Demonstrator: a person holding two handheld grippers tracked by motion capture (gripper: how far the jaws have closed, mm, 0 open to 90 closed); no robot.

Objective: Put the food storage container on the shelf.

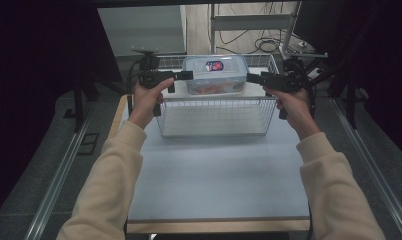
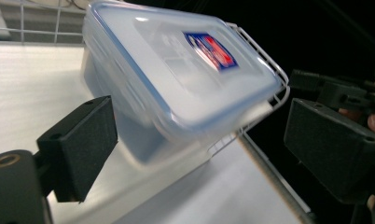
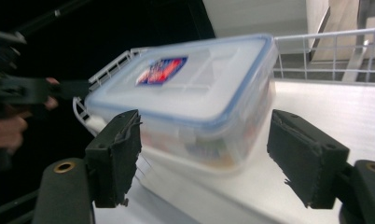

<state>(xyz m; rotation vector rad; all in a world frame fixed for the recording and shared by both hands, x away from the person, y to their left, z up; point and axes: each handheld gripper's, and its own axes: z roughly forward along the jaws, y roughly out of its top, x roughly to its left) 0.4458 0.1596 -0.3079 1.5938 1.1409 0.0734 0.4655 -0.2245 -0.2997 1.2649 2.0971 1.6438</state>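
A clear plastic food box with a blue-rimmed lid and a red and blue label sits in the far half of a white wire basket. My left gripper points at the box's left end and my right gripper at its right end. In the left gripper view the box lies ahead of the open left gripper, whose pads stand apart from it. In the right gripper view the box lies beyond the open right gripper, and neither pad touches it.
The basket stands at the far end of a pale table. Its near half holds nothing. Dark curtains flank the table, and a metal frame with cables stands behind it. Rails run along the floor on both sides.
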